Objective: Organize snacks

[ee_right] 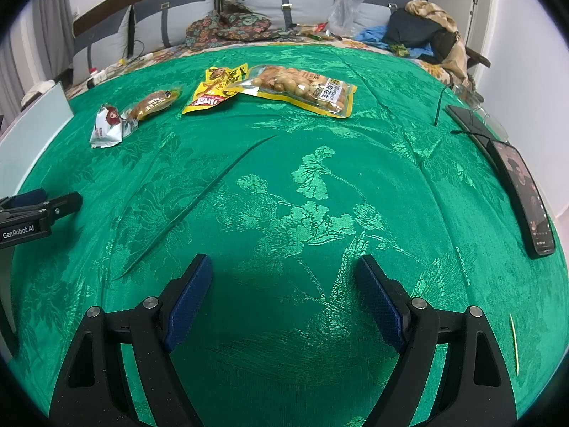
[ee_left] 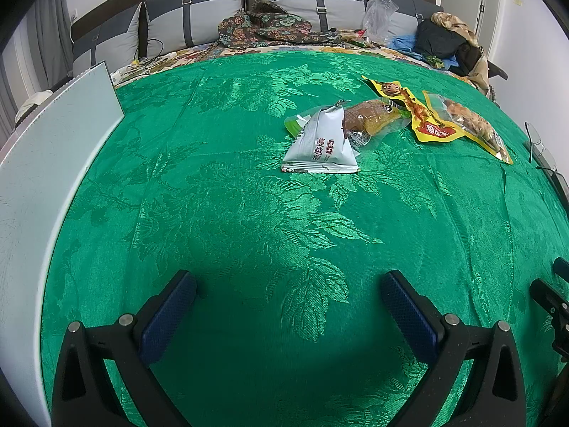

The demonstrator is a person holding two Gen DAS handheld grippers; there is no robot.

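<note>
Several snack packs lie on a green cloth (ee_left: 231,213). A silver-white packet (ee_left: 320,142) (ee_right: 106,126) lies nearest, touching a clear-wrapped brown snack (ee_left: 370,119) (ee_right: 154,101). Right of them lie a yellow-red pouch (ee_left: 423,121) (ee_right: 213,89) and a clear yellow-edged bag of nuts (ee_left: 473,126) (ee_right: 302,87). My left gripper (ee_left: 288,281) is open and empty, well short of the packets. My right gripper (ee_right: 284,267) is open and empty over bare cloth. The left gripper's side shows at the left edge of the right wrist view (ee_right: 39,210).
A white box (ee_left: 46,178) (ee_right: 32,131) stands along the left edge. Two phones (ee_right: 522,192) with a cable lie at the right edge. A thin green stick (ee_right: 514,341) lies near the right. Cushions, patterned fabric and clothes lie at the back (ee_left: 270,25).
</note>
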